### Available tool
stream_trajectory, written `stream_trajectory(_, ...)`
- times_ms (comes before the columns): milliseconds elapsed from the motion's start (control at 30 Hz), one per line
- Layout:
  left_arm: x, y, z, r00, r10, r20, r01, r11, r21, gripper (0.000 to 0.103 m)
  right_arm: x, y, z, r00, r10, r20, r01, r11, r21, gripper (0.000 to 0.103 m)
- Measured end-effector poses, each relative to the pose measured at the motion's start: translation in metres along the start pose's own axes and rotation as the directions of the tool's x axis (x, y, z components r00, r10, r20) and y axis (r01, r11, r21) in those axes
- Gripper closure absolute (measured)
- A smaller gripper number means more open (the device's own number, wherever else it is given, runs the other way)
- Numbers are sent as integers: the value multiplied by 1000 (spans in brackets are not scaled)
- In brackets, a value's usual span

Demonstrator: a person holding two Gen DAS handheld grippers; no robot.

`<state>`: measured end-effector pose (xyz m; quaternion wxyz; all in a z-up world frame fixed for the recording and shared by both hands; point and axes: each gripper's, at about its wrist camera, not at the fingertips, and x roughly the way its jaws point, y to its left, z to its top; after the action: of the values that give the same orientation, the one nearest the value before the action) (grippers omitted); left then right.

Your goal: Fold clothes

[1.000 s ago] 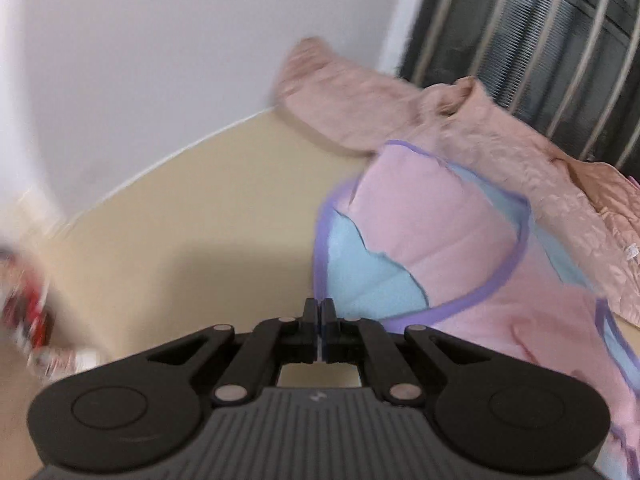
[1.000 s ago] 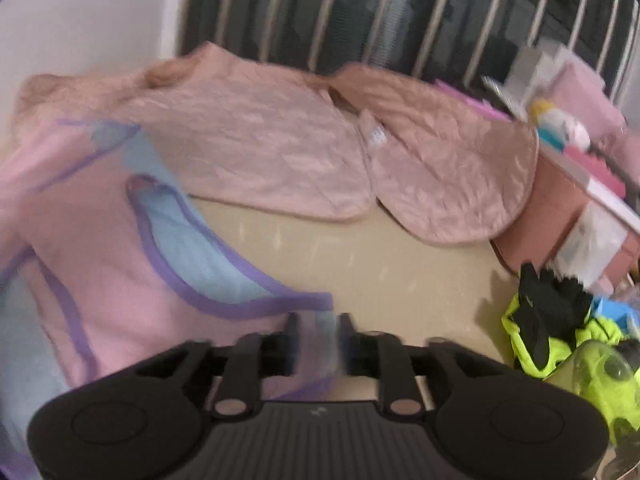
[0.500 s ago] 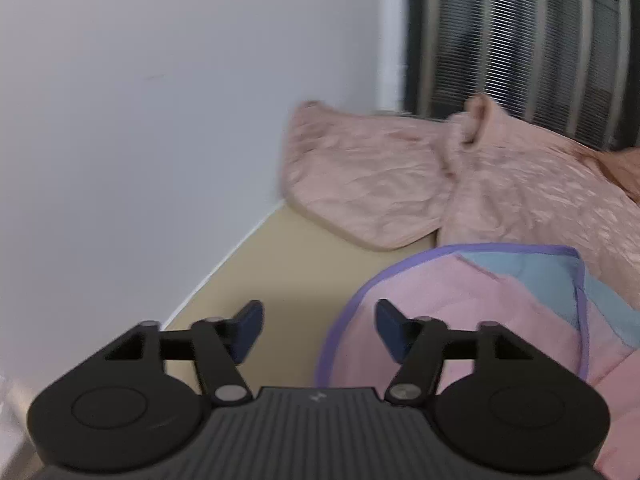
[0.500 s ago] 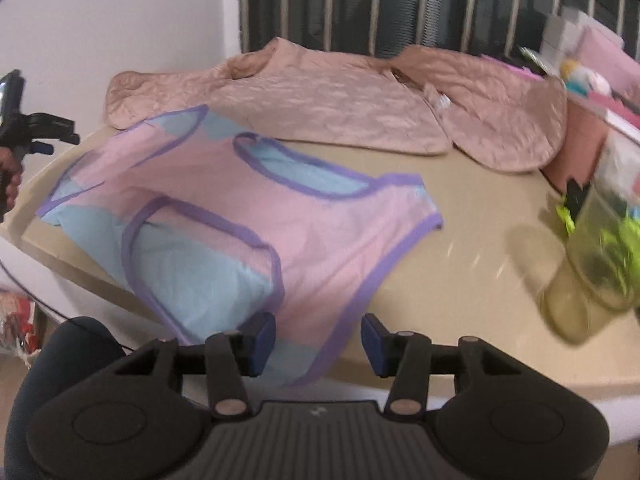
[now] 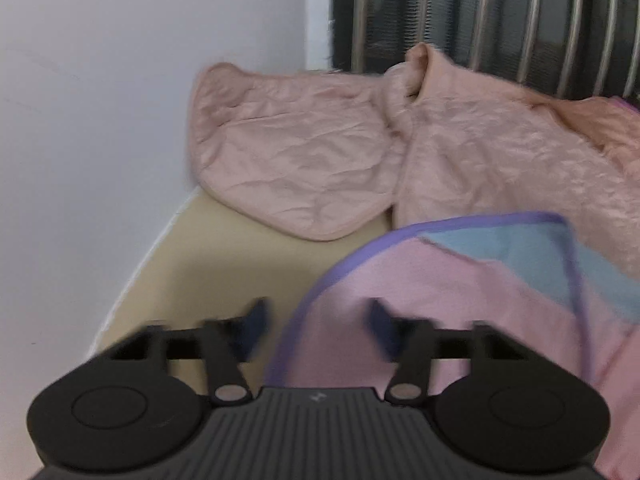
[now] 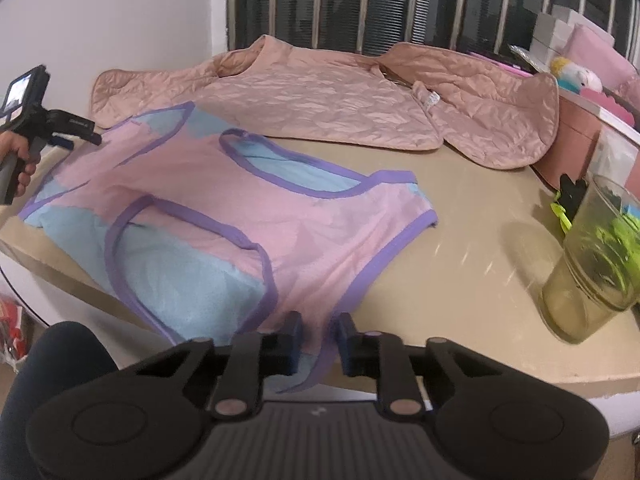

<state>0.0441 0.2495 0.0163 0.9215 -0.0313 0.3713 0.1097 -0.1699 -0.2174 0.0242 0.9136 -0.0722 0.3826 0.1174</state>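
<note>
Right hand-held gripper (image 6: pixel 318 338) is narrowing since half a second ago, jaws part-open astride the pink vest's (image 6: pixel 240 216) purple hem. Left hand-held gripper (image 5: pixel 316 320) is gaping wide, empty, over the vest's edge. Vest is lying flat on the tabletop (image 6: pixel 480 240).

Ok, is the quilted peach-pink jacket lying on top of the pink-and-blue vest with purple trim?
No: the vest lies spread in front, its far corner overlapping the jacket's edge.

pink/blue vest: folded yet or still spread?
Spread. The vest lies flat in one layer on the table, both armholes and neckline showing, its lower hem hanging over the near edge.
</note>
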Motion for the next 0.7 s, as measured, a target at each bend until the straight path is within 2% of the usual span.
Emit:
stream_trajectory(33,-3,1,-3,1000,11,3,-11,1000,-3,97,0,1,0,1000,-3,1,3,1000,-6,97)
stream_trajectory(67,-6,2,-6,1000,23,6,-23,1000,-5,101,1,2,0,1000,-7,3,7,1000,-11,99)
stream_trajectory(200,-19,6,-17,997,69,18,-68,998,-17,101,3,1,2,999,-43,6,43,999,-32,100)
stream_trajectory(333,-31,10,-28,993,114,29,-113,993,-28,101,10,-19,7,995,-101,8,102,994,-32,100)
stream_trajectory(433,-44,12,-39,989,142,34,-141,989,-44,101,23,-35,16,991,-135,15,135,990,-41,100)
stream_trajectory(567,-67,7,-58,985,170,41,-168,985,-46,101,47,-47,29,979,-198,48,202,973,-108,100)
stream_trajectory(633,-75,3,-63,981,189,38,-188,982,-33,96,54,-54,36,975,-215,48,219,971,-95,98)
stream_trajectory(700,-89,4,-64,977,205,49,-201,976,-83,91,49,-62,39,979,-196,50,199,979,-47,92)
